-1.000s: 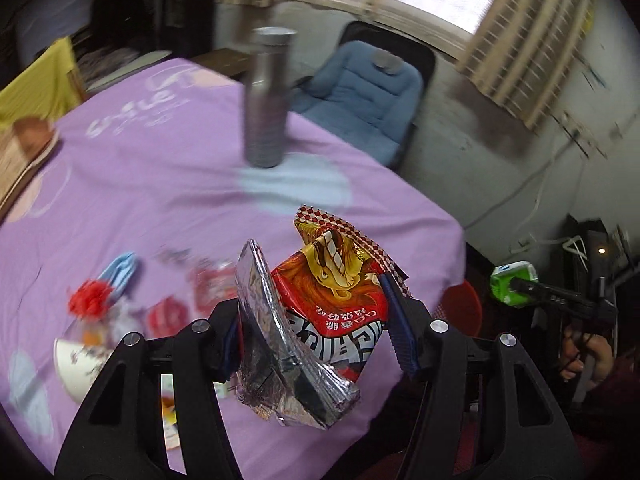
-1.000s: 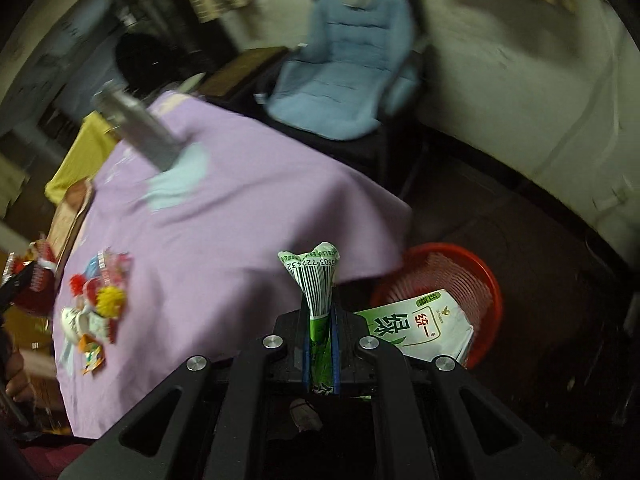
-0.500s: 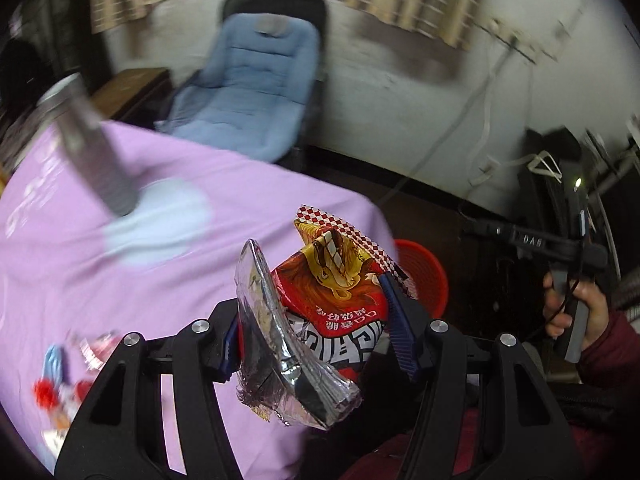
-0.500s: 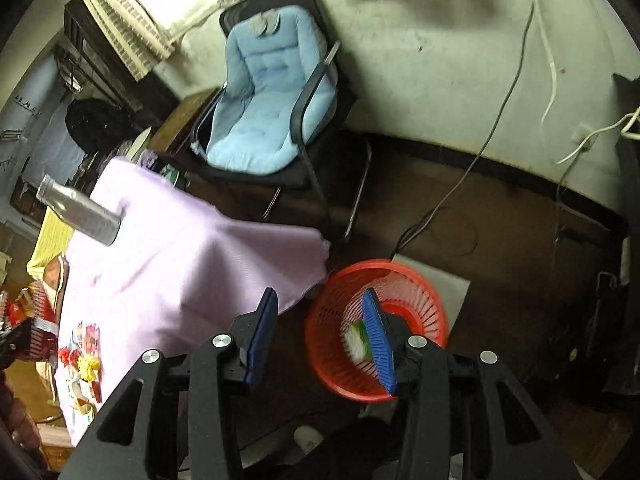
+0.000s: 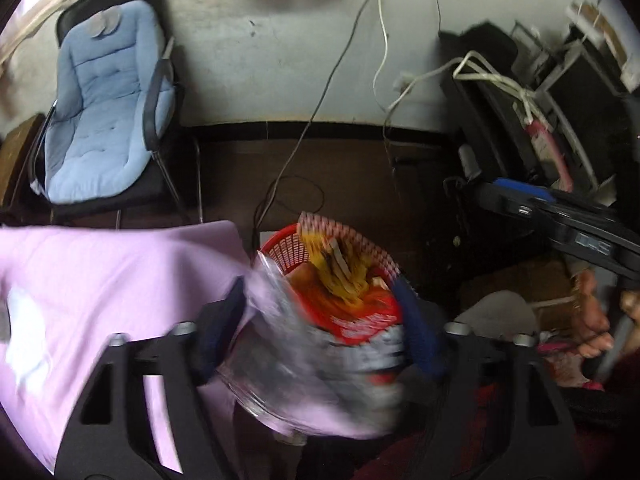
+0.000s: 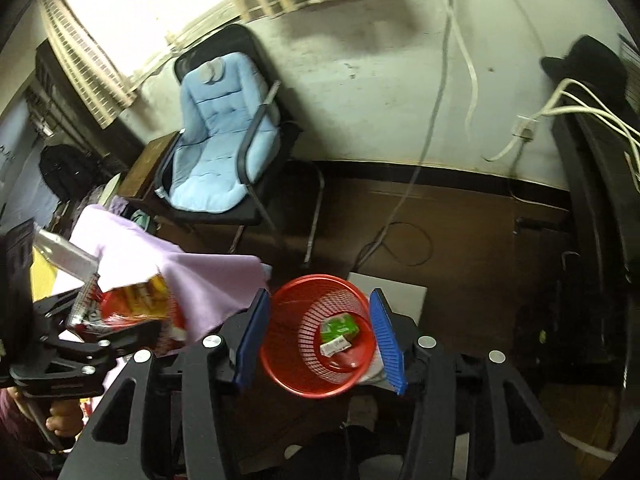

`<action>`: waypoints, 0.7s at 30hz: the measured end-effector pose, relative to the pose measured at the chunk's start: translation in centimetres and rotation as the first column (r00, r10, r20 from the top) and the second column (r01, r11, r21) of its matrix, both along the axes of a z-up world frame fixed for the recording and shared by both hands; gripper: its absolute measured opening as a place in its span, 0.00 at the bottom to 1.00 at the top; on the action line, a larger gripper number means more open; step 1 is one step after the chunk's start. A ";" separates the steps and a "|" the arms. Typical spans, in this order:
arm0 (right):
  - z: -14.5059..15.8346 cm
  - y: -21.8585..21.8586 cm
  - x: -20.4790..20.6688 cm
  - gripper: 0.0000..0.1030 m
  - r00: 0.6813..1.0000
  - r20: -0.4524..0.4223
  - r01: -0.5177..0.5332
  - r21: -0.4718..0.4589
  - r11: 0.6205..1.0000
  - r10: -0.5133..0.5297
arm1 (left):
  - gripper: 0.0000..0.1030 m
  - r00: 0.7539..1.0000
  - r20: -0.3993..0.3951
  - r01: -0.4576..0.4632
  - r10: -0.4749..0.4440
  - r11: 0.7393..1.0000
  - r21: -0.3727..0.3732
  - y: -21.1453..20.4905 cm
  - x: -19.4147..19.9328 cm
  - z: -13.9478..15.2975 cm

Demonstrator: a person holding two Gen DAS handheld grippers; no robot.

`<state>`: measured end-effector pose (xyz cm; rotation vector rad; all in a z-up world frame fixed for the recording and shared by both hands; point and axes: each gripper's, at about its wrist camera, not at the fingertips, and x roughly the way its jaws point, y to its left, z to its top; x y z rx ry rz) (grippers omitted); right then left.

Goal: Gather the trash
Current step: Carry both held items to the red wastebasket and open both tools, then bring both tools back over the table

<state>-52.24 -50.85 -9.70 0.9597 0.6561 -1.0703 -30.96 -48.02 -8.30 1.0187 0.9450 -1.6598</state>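
Crumpled red-and-silver foil snack bag, blurred, pinched between the blue pads of the left gripper above the red mesh plastic wastebasket on the floor. Right gripper spread wide, holding nothing; green carton lies inside the basket beside the purple-clothed desk.

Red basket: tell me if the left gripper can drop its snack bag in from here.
Probably yes. The left gripper holds the snack bag close to the red basket, whose open mouth shows nothing across it.

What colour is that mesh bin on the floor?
The plastic mesh wastebasket is red, clearest in the right wrist view.
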 end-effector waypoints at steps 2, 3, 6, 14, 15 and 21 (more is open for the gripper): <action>-0.2 0.4 -0.8 0.50 1.000 0.001 0.026 0.004 1.000 -0.026 | 0.82 1.000 0.024 0.015 -0.015 1.000 -0.002 -0.7 -1.2 -0.4; -0.3 0.6 -1.2 0.50 0.999 0.005 0.039 0.006 0.999 -0.039 | 0.84 0.999 0.036 0.020 -0.020 1.000 -0.001 -0.9 -1.5 -0.5; -0.5 0.8 -1.9 0.50 0.998 0.017 0.067 0.011 0.998 -0.067 | 0.88 0.997 0.073 0.017 -0.016 1.000 -0.021 -0.9 -1.7 -0.3; 0.3 -0.1 1.3 0.54 0.999 0.045 -0.010 -0.001 1.000 0.010 | 0.89 0.991 0.053 -0.122 0.126 0.990 -0.071 0.9 3.7 1.9; 0.6 -0.3 2.1 0.55 0.998 0.049 -0.030 -0.006 1.000 0.030 | 0.89 0.986 0.052 -0.152 0.156 0.985 -0.079 1.5 4.9 2.3; 2.7 -0.2 9.7 0.58 0.974 0.052 -0.216 -0.050 0.975 0.219 | 0.89 0.938 0.050 -0.337 0.344 0.935 -0.112 5.9 11.3 4.0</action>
